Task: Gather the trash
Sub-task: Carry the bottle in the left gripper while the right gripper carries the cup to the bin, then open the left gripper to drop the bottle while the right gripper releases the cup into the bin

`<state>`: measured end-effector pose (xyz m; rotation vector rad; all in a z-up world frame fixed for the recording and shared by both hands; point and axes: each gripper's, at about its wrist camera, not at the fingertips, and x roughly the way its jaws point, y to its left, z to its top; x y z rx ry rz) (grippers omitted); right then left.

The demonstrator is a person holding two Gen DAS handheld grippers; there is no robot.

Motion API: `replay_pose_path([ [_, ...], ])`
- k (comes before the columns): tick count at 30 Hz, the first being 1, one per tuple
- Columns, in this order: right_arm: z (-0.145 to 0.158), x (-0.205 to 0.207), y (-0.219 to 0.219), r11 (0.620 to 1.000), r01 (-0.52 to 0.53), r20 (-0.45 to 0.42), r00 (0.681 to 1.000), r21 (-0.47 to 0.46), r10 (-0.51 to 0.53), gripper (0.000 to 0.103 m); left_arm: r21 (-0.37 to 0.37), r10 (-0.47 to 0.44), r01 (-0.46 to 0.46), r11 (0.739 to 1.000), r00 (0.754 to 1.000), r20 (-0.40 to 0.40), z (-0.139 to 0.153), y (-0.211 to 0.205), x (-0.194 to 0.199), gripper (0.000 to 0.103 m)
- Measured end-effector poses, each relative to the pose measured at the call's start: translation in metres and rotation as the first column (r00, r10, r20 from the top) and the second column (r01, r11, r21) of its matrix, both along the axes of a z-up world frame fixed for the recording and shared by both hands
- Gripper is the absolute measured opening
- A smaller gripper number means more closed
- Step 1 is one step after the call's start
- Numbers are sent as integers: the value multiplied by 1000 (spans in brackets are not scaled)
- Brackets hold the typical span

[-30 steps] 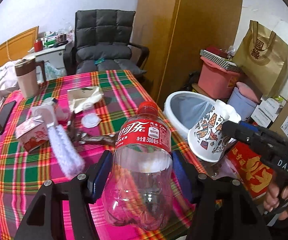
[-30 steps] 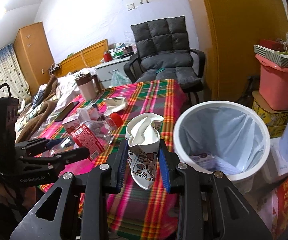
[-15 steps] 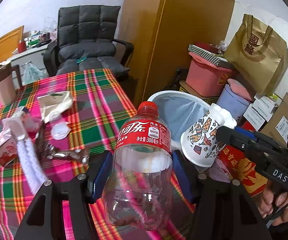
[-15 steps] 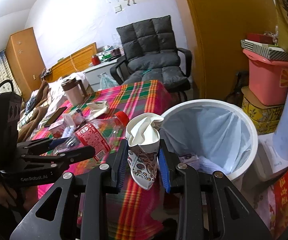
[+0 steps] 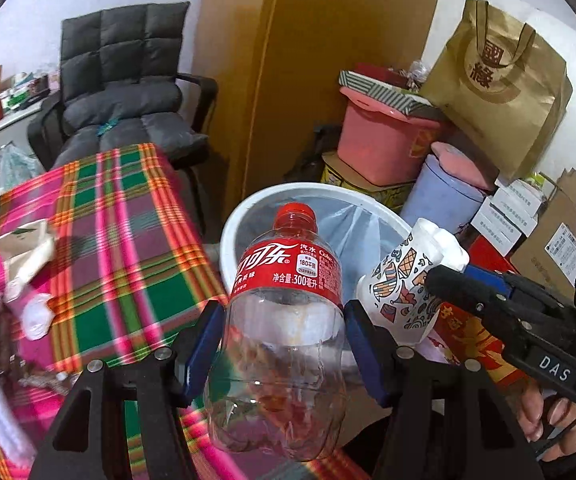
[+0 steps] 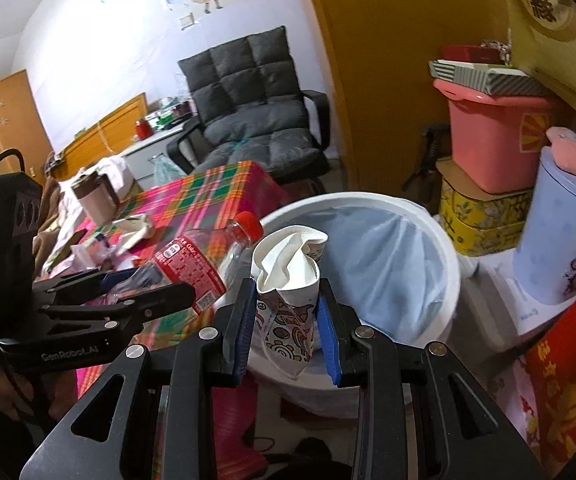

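Trash bin (image 6: 439, 240) first: the white, bag-lined tub stands on the floor just off the corner of the plaid table (image 5: 100, 240), low and wide-mouthed, so anything you let go above its rim should fall straight in. Both your loads hang at that rim for this reason.

Your left gripper (image 5: 284, 344) is clamped on the empty cola bottle (image 5: 288, 320), pads pressing the clear belly below the red label, cap pointing up and away toward the bin. Gripping the wide body rather than the neck gives the pads something to bite on.

Your right gripper (image 6: 288, 316) is closed on the crushed paper cup (image 6: 288, 280), squeezing its patterned wall, with the crumpled white mouth upward and the lower end hanging over the near rim. A flattened cup stays put between narrow pads.

Smaller scraps, among them a white wrapper (image 5: 24, 252), lie on the cloth, so my judgement is that more trips remain after these two drops.
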<state>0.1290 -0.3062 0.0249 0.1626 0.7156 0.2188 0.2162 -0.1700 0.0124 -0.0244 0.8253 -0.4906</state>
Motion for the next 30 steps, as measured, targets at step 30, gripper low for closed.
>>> replay_pose_path([
  [30,4,2,-7,997,42,-7,999,-69,-43,38,-74,30,-29,997,999,16,5,5,-4,64],
])
